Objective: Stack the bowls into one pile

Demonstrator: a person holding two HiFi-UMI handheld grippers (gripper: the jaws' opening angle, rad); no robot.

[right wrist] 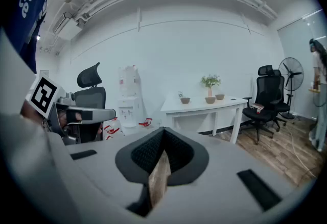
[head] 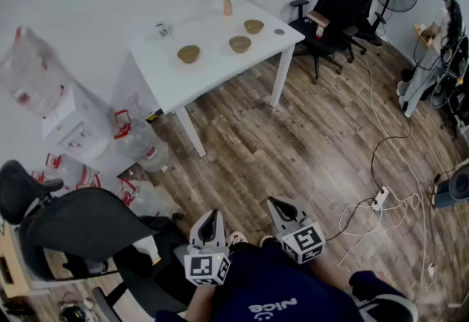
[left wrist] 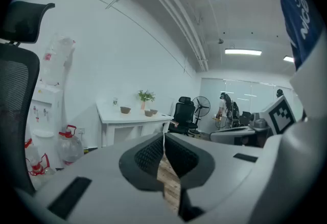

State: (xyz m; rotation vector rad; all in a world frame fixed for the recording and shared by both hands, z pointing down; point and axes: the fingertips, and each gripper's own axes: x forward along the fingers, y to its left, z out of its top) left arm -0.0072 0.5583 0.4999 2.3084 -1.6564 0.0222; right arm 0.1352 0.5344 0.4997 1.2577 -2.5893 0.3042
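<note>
Head view: three bowls [head: 239, 44] sat apart on the white table [head: 192, 80], well ahead of my left gripper [head: 210, 219] and right gripper [head: 282, 207]. Left gripper view: jaws were pressed together, nothing between them, bowls [left wrist: 125, 110] far ahead. Right gripper view: jaws were closed too, empty, bowls [right wrist: 210, 100] ahead, slightly right.

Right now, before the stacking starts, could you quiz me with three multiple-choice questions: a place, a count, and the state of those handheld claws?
1. Where are the bowls? A in a sink; B on the white table; C on a shelf.
2. How many bowls? A one; B three; C five.
3. The left gripper and right gripper are: A shut, empty; B wide open; C clamped on a bowl.
Answers: B, all sit apart on the table; B, three show; A, both have jaws together, nothing between.
</note>
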